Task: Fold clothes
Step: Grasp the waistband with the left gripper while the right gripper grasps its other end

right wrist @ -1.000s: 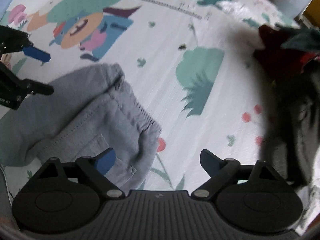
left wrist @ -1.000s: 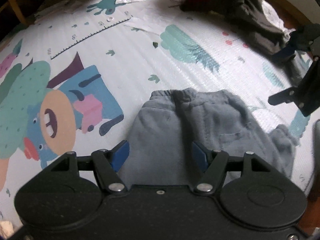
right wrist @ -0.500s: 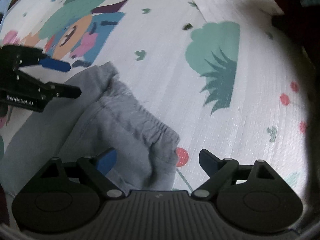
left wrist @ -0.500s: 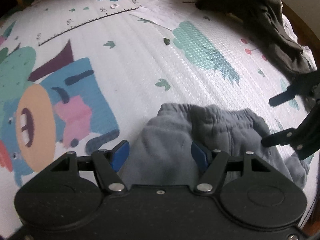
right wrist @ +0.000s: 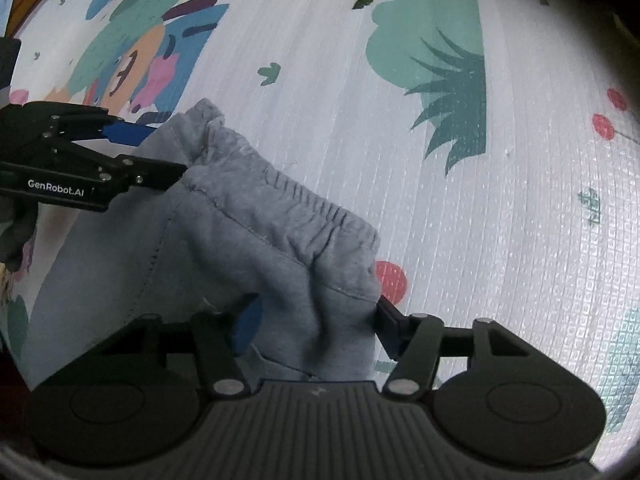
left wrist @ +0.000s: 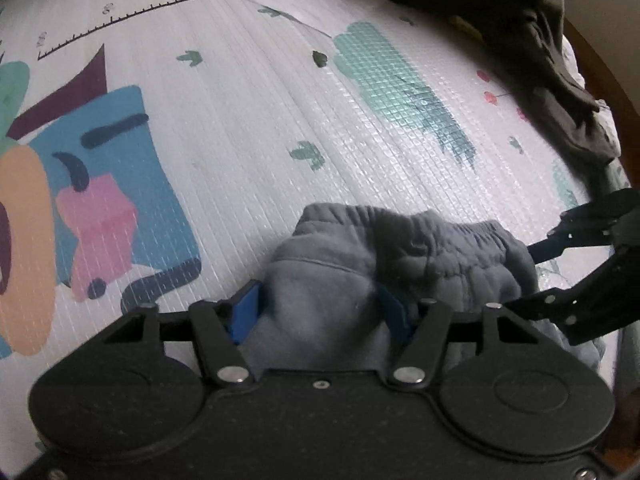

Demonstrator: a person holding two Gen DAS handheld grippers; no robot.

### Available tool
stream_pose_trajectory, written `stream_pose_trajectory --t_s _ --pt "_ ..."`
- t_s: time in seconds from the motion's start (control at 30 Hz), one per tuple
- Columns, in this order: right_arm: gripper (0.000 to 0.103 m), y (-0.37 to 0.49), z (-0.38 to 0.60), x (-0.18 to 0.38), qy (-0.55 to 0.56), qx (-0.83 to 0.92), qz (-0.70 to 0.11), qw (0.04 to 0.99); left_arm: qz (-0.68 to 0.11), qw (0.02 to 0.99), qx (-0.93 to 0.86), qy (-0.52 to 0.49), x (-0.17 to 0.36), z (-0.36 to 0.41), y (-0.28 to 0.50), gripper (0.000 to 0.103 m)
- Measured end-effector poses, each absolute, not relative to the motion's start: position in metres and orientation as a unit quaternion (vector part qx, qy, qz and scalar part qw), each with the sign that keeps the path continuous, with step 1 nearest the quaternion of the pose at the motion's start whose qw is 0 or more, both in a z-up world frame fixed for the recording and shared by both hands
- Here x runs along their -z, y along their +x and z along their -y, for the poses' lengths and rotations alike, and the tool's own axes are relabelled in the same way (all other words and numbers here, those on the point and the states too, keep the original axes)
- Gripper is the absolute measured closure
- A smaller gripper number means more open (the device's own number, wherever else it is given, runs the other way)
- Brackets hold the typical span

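The grey sweatpants (left wrist: 404,264) lie bunched on the printed play mat (left wrist: 248,92), near side of the floor, with both tools working at the waistband end. The left hand-held gripper (left wrist: 320,308) has its blue fingers apart with a thick hump of fleece pushed up between them, not pinched; the right hand-held gripper (right wrist: 316,320) is the same, fingers spread either side of the garment's right corner, cloth between them but no clamp on it that I can see. The risk, to my eye, is that each closes on more than one layer: the fabric is heaped, so a bite could take front and back together, or only a loose ridge, and the pants would then lift in a lump, or slip free, instead of spreading flat. The two grips also sit close together on a gathered waistband (right wrist: 280,196), so pulling apart unevenly could twist it. A pile of dark clothes (left wrist: 532,36) lies at the far right of the mat, well apart, and should not interfere. As for how the garment lies, the elastic waistband faces the far side, running left to right, and the long axis runs back toward the near side, where the legs pass under the tools and out of sight.
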State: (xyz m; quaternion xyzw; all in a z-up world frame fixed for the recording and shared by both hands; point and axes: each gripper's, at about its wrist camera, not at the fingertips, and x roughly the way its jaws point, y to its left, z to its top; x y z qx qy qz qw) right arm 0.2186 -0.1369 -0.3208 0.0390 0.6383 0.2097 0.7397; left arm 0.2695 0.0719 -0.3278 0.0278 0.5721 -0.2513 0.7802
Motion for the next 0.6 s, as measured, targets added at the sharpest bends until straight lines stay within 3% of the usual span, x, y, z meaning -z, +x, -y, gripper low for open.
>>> stream_pose_trajectory --t_s 0.07,0.17,0.2,0.3,0.47,0.53,0.6 --pt "0.060 0.220 0.141 0.320 0.048 -0.213 -0.636 0.740 -0.574 0.779 0.252 0.023 0.327 -0.074 0.270 0.049" --pt "0.060 0.224 0.144 0.319 0.049 -0.209 -0.633 0.744 -0.574 0.779 0.252 0.028 0.328 -0.074 0.274 0.046" --pt "0.059 0.225 0.144 0.320 0.049 -0.209 -0.635 0.742 -0.574 0.779 0.251 0.026 0.328 -0.074 0.276 0.041" --pt "0.048 0.227 0.144 0.320 0.058 -0.209 -0.636 0.740 -0.576 0.777 0.252 0.026 0.330 -0.070 0.284 0.039" --pt "0.045 0.232 0.143 0.321 0.079 -0.206 -0.638 0.738 -0.589 0.761 0.269 0.039 0.336 -0.065 0.295 0.040" --pt "0.045 0.235 0.145 0.324 0.098 -0.200 -0.638 0.737 -0.593 0.756 0.274 0.041 0.337 -0.065 0.298 0.043" --pt "0.053 0.237 0.146 0.324 0.106 -0.212 -0.635 0.735 -0.592 0.755 0.279 0.039 0.338 -0.067 0.298 0.055"
